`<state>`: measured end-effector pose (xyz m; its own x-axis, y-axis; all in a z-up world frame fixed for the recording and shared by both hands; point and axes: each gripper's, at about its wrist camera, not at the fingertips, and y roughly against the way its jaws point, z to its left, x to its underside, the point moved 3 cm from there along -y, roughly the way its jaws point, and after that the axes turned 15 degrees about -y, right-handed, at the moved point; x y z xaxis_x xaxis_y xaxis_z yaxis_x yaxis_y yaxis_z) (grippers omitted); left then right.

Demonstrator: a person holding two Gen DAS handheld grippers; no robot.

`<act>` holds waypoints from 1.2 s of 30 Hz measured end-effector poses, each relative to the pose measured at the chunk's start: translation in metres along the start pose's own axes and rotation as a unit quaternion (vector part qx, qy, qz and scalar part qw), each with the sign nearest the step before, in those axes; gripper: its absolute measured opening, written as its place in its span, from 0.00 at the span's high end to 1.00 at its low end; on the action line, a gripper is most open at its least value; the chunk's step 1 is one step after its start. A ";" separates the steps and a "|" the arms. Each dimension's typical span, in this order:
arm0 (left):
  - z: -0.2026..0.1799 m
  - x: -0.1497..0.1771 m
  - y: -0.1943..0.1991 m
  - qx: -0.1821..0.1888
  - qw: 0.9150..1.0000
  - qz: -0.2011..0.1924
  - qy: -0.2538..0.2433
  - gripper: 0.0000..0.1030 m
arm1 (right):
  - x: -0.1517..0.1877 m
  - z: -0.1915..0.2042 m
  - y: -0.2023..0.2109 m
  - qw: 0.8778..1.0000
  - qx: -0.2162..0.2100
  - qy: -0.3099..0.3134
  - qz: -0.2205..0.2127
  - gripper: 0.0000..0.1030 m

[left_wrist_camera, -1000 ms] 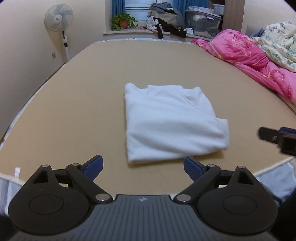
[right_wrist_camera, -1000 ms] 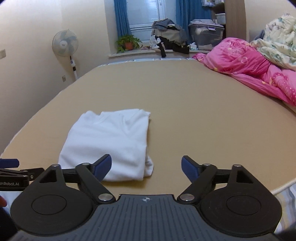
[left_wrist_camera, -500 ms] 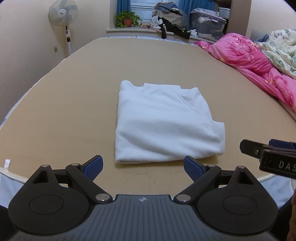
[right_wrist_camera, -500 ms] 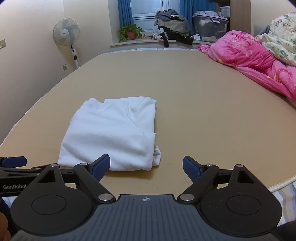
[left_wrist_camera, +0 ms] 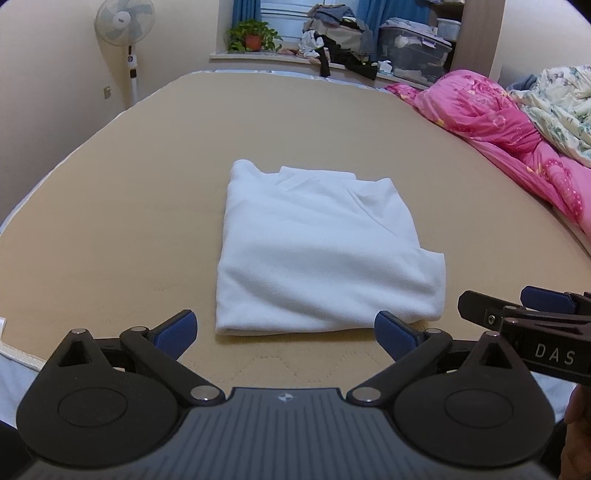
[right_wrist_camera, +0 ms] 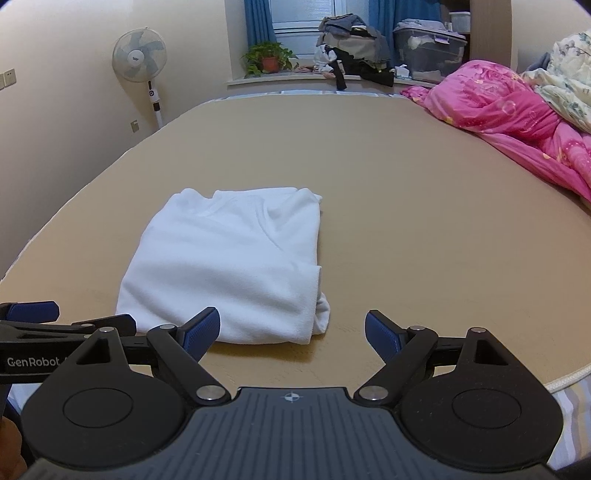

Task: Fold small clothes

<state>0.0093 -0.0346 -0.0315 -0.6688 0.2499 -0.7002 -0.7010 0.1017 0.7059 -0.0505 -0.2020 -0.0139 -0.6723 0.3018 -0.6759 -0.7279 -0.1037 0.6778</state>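
Observation:
A white garment (left_wrist_camera: pixel 317 251) lies folded into a rough rectangle on the tan bed surface (left_wrist_camera: pixel 129 206); it also shows in the right wrist view (right_wrist_camera: pixel 232 266). My left gripper (left_wrist_camera: pixel 286 330) is open and empty, just short of the garment's near edge. My right gripper (right_wrist_camera: pixel 291 328) is open and empty, near the garment's near right corner. The right gripper's fingers (left_wrist_camera: pixel 517 314) show at the right edge of the left wrist view. The left gripper's fingers (right_wrist_camera: pixel 44 321) show at the left of the right wrist view.
A pink quilt (left_wrist_camera: pixel 498 125) and a floral blanket (left_wrist_camera: pixel 554 99) lie along the bed's right side. A standing fan (left_wrist_camera: pixel 127 26) is at the far left. A windowsill at the back holds a potted plant (left_wrist_camera: pixel 253 35), piled clothes and a storage box (left_wrist_camera: pixel 417 51). The bed's near edge (right_wrist_camera: pixel 535 384) is close.
Both grippers have moved closer to the garment's near edge, and the right gripper has drawn nearer the left one. The garment has not moved. Both stay open.

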 end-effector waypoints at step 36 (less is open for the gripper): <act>0.010 0.002 -0.004 -0.013 1.000 0.007 0.000 0.01 | 0.002 0.004 -0.003 1.000 -0.016 0.001 0.001 0.01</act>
<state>0.0136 -0.0246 -0.0350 -0.6787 0.2504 -0.6904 -0.6978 0.0732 0.7125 -0.0492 -0.1974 -0.0157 -0.6743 0.2996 -0.6750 -0.7303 -0.1346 0.6698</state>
